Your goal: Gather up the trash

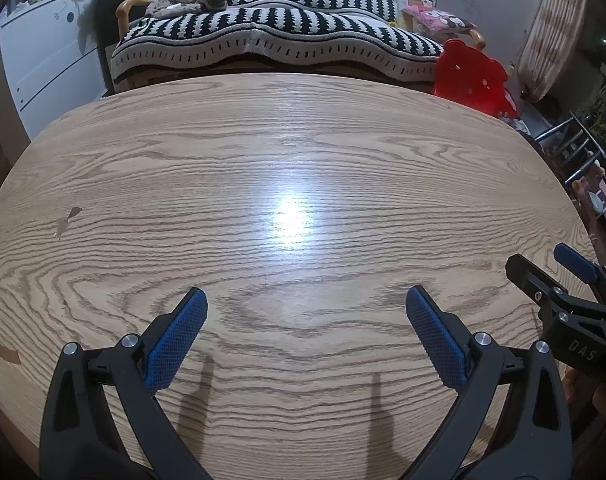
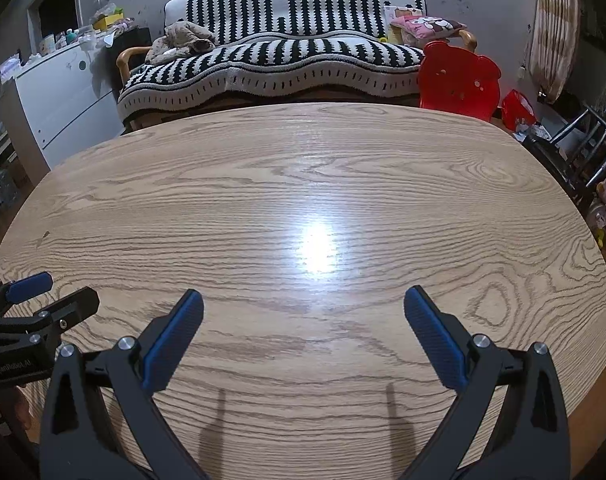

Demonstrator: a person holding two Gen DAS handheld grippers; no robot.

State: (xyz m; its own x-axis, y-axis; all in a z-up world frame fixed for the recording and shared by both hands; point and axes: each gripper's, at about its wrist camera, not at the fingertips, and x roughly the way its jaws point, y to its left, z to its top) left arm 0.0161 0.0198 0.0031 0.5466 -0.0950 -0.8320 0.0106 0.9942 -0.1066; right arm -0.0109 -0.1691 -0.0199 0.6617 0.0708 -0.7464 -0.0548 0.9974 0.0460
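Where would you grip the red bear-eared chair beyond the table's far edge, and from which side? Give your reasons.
On the red chair, probably the backrest's top rim between the two ears, coming down from above. The backrest stands upright as a thin panel, so its front and rear faces could be straddled there. The seat is hidden behind the table, so nothing lower can be judged.

Both wrist cameras sit low at the near edge of the counter (image 1: pixel 303 140), side by side, facing forward across it. Both views share the striped sofa (image 2: pixel 287 56) and red chair (image 2: pixel 459 80).
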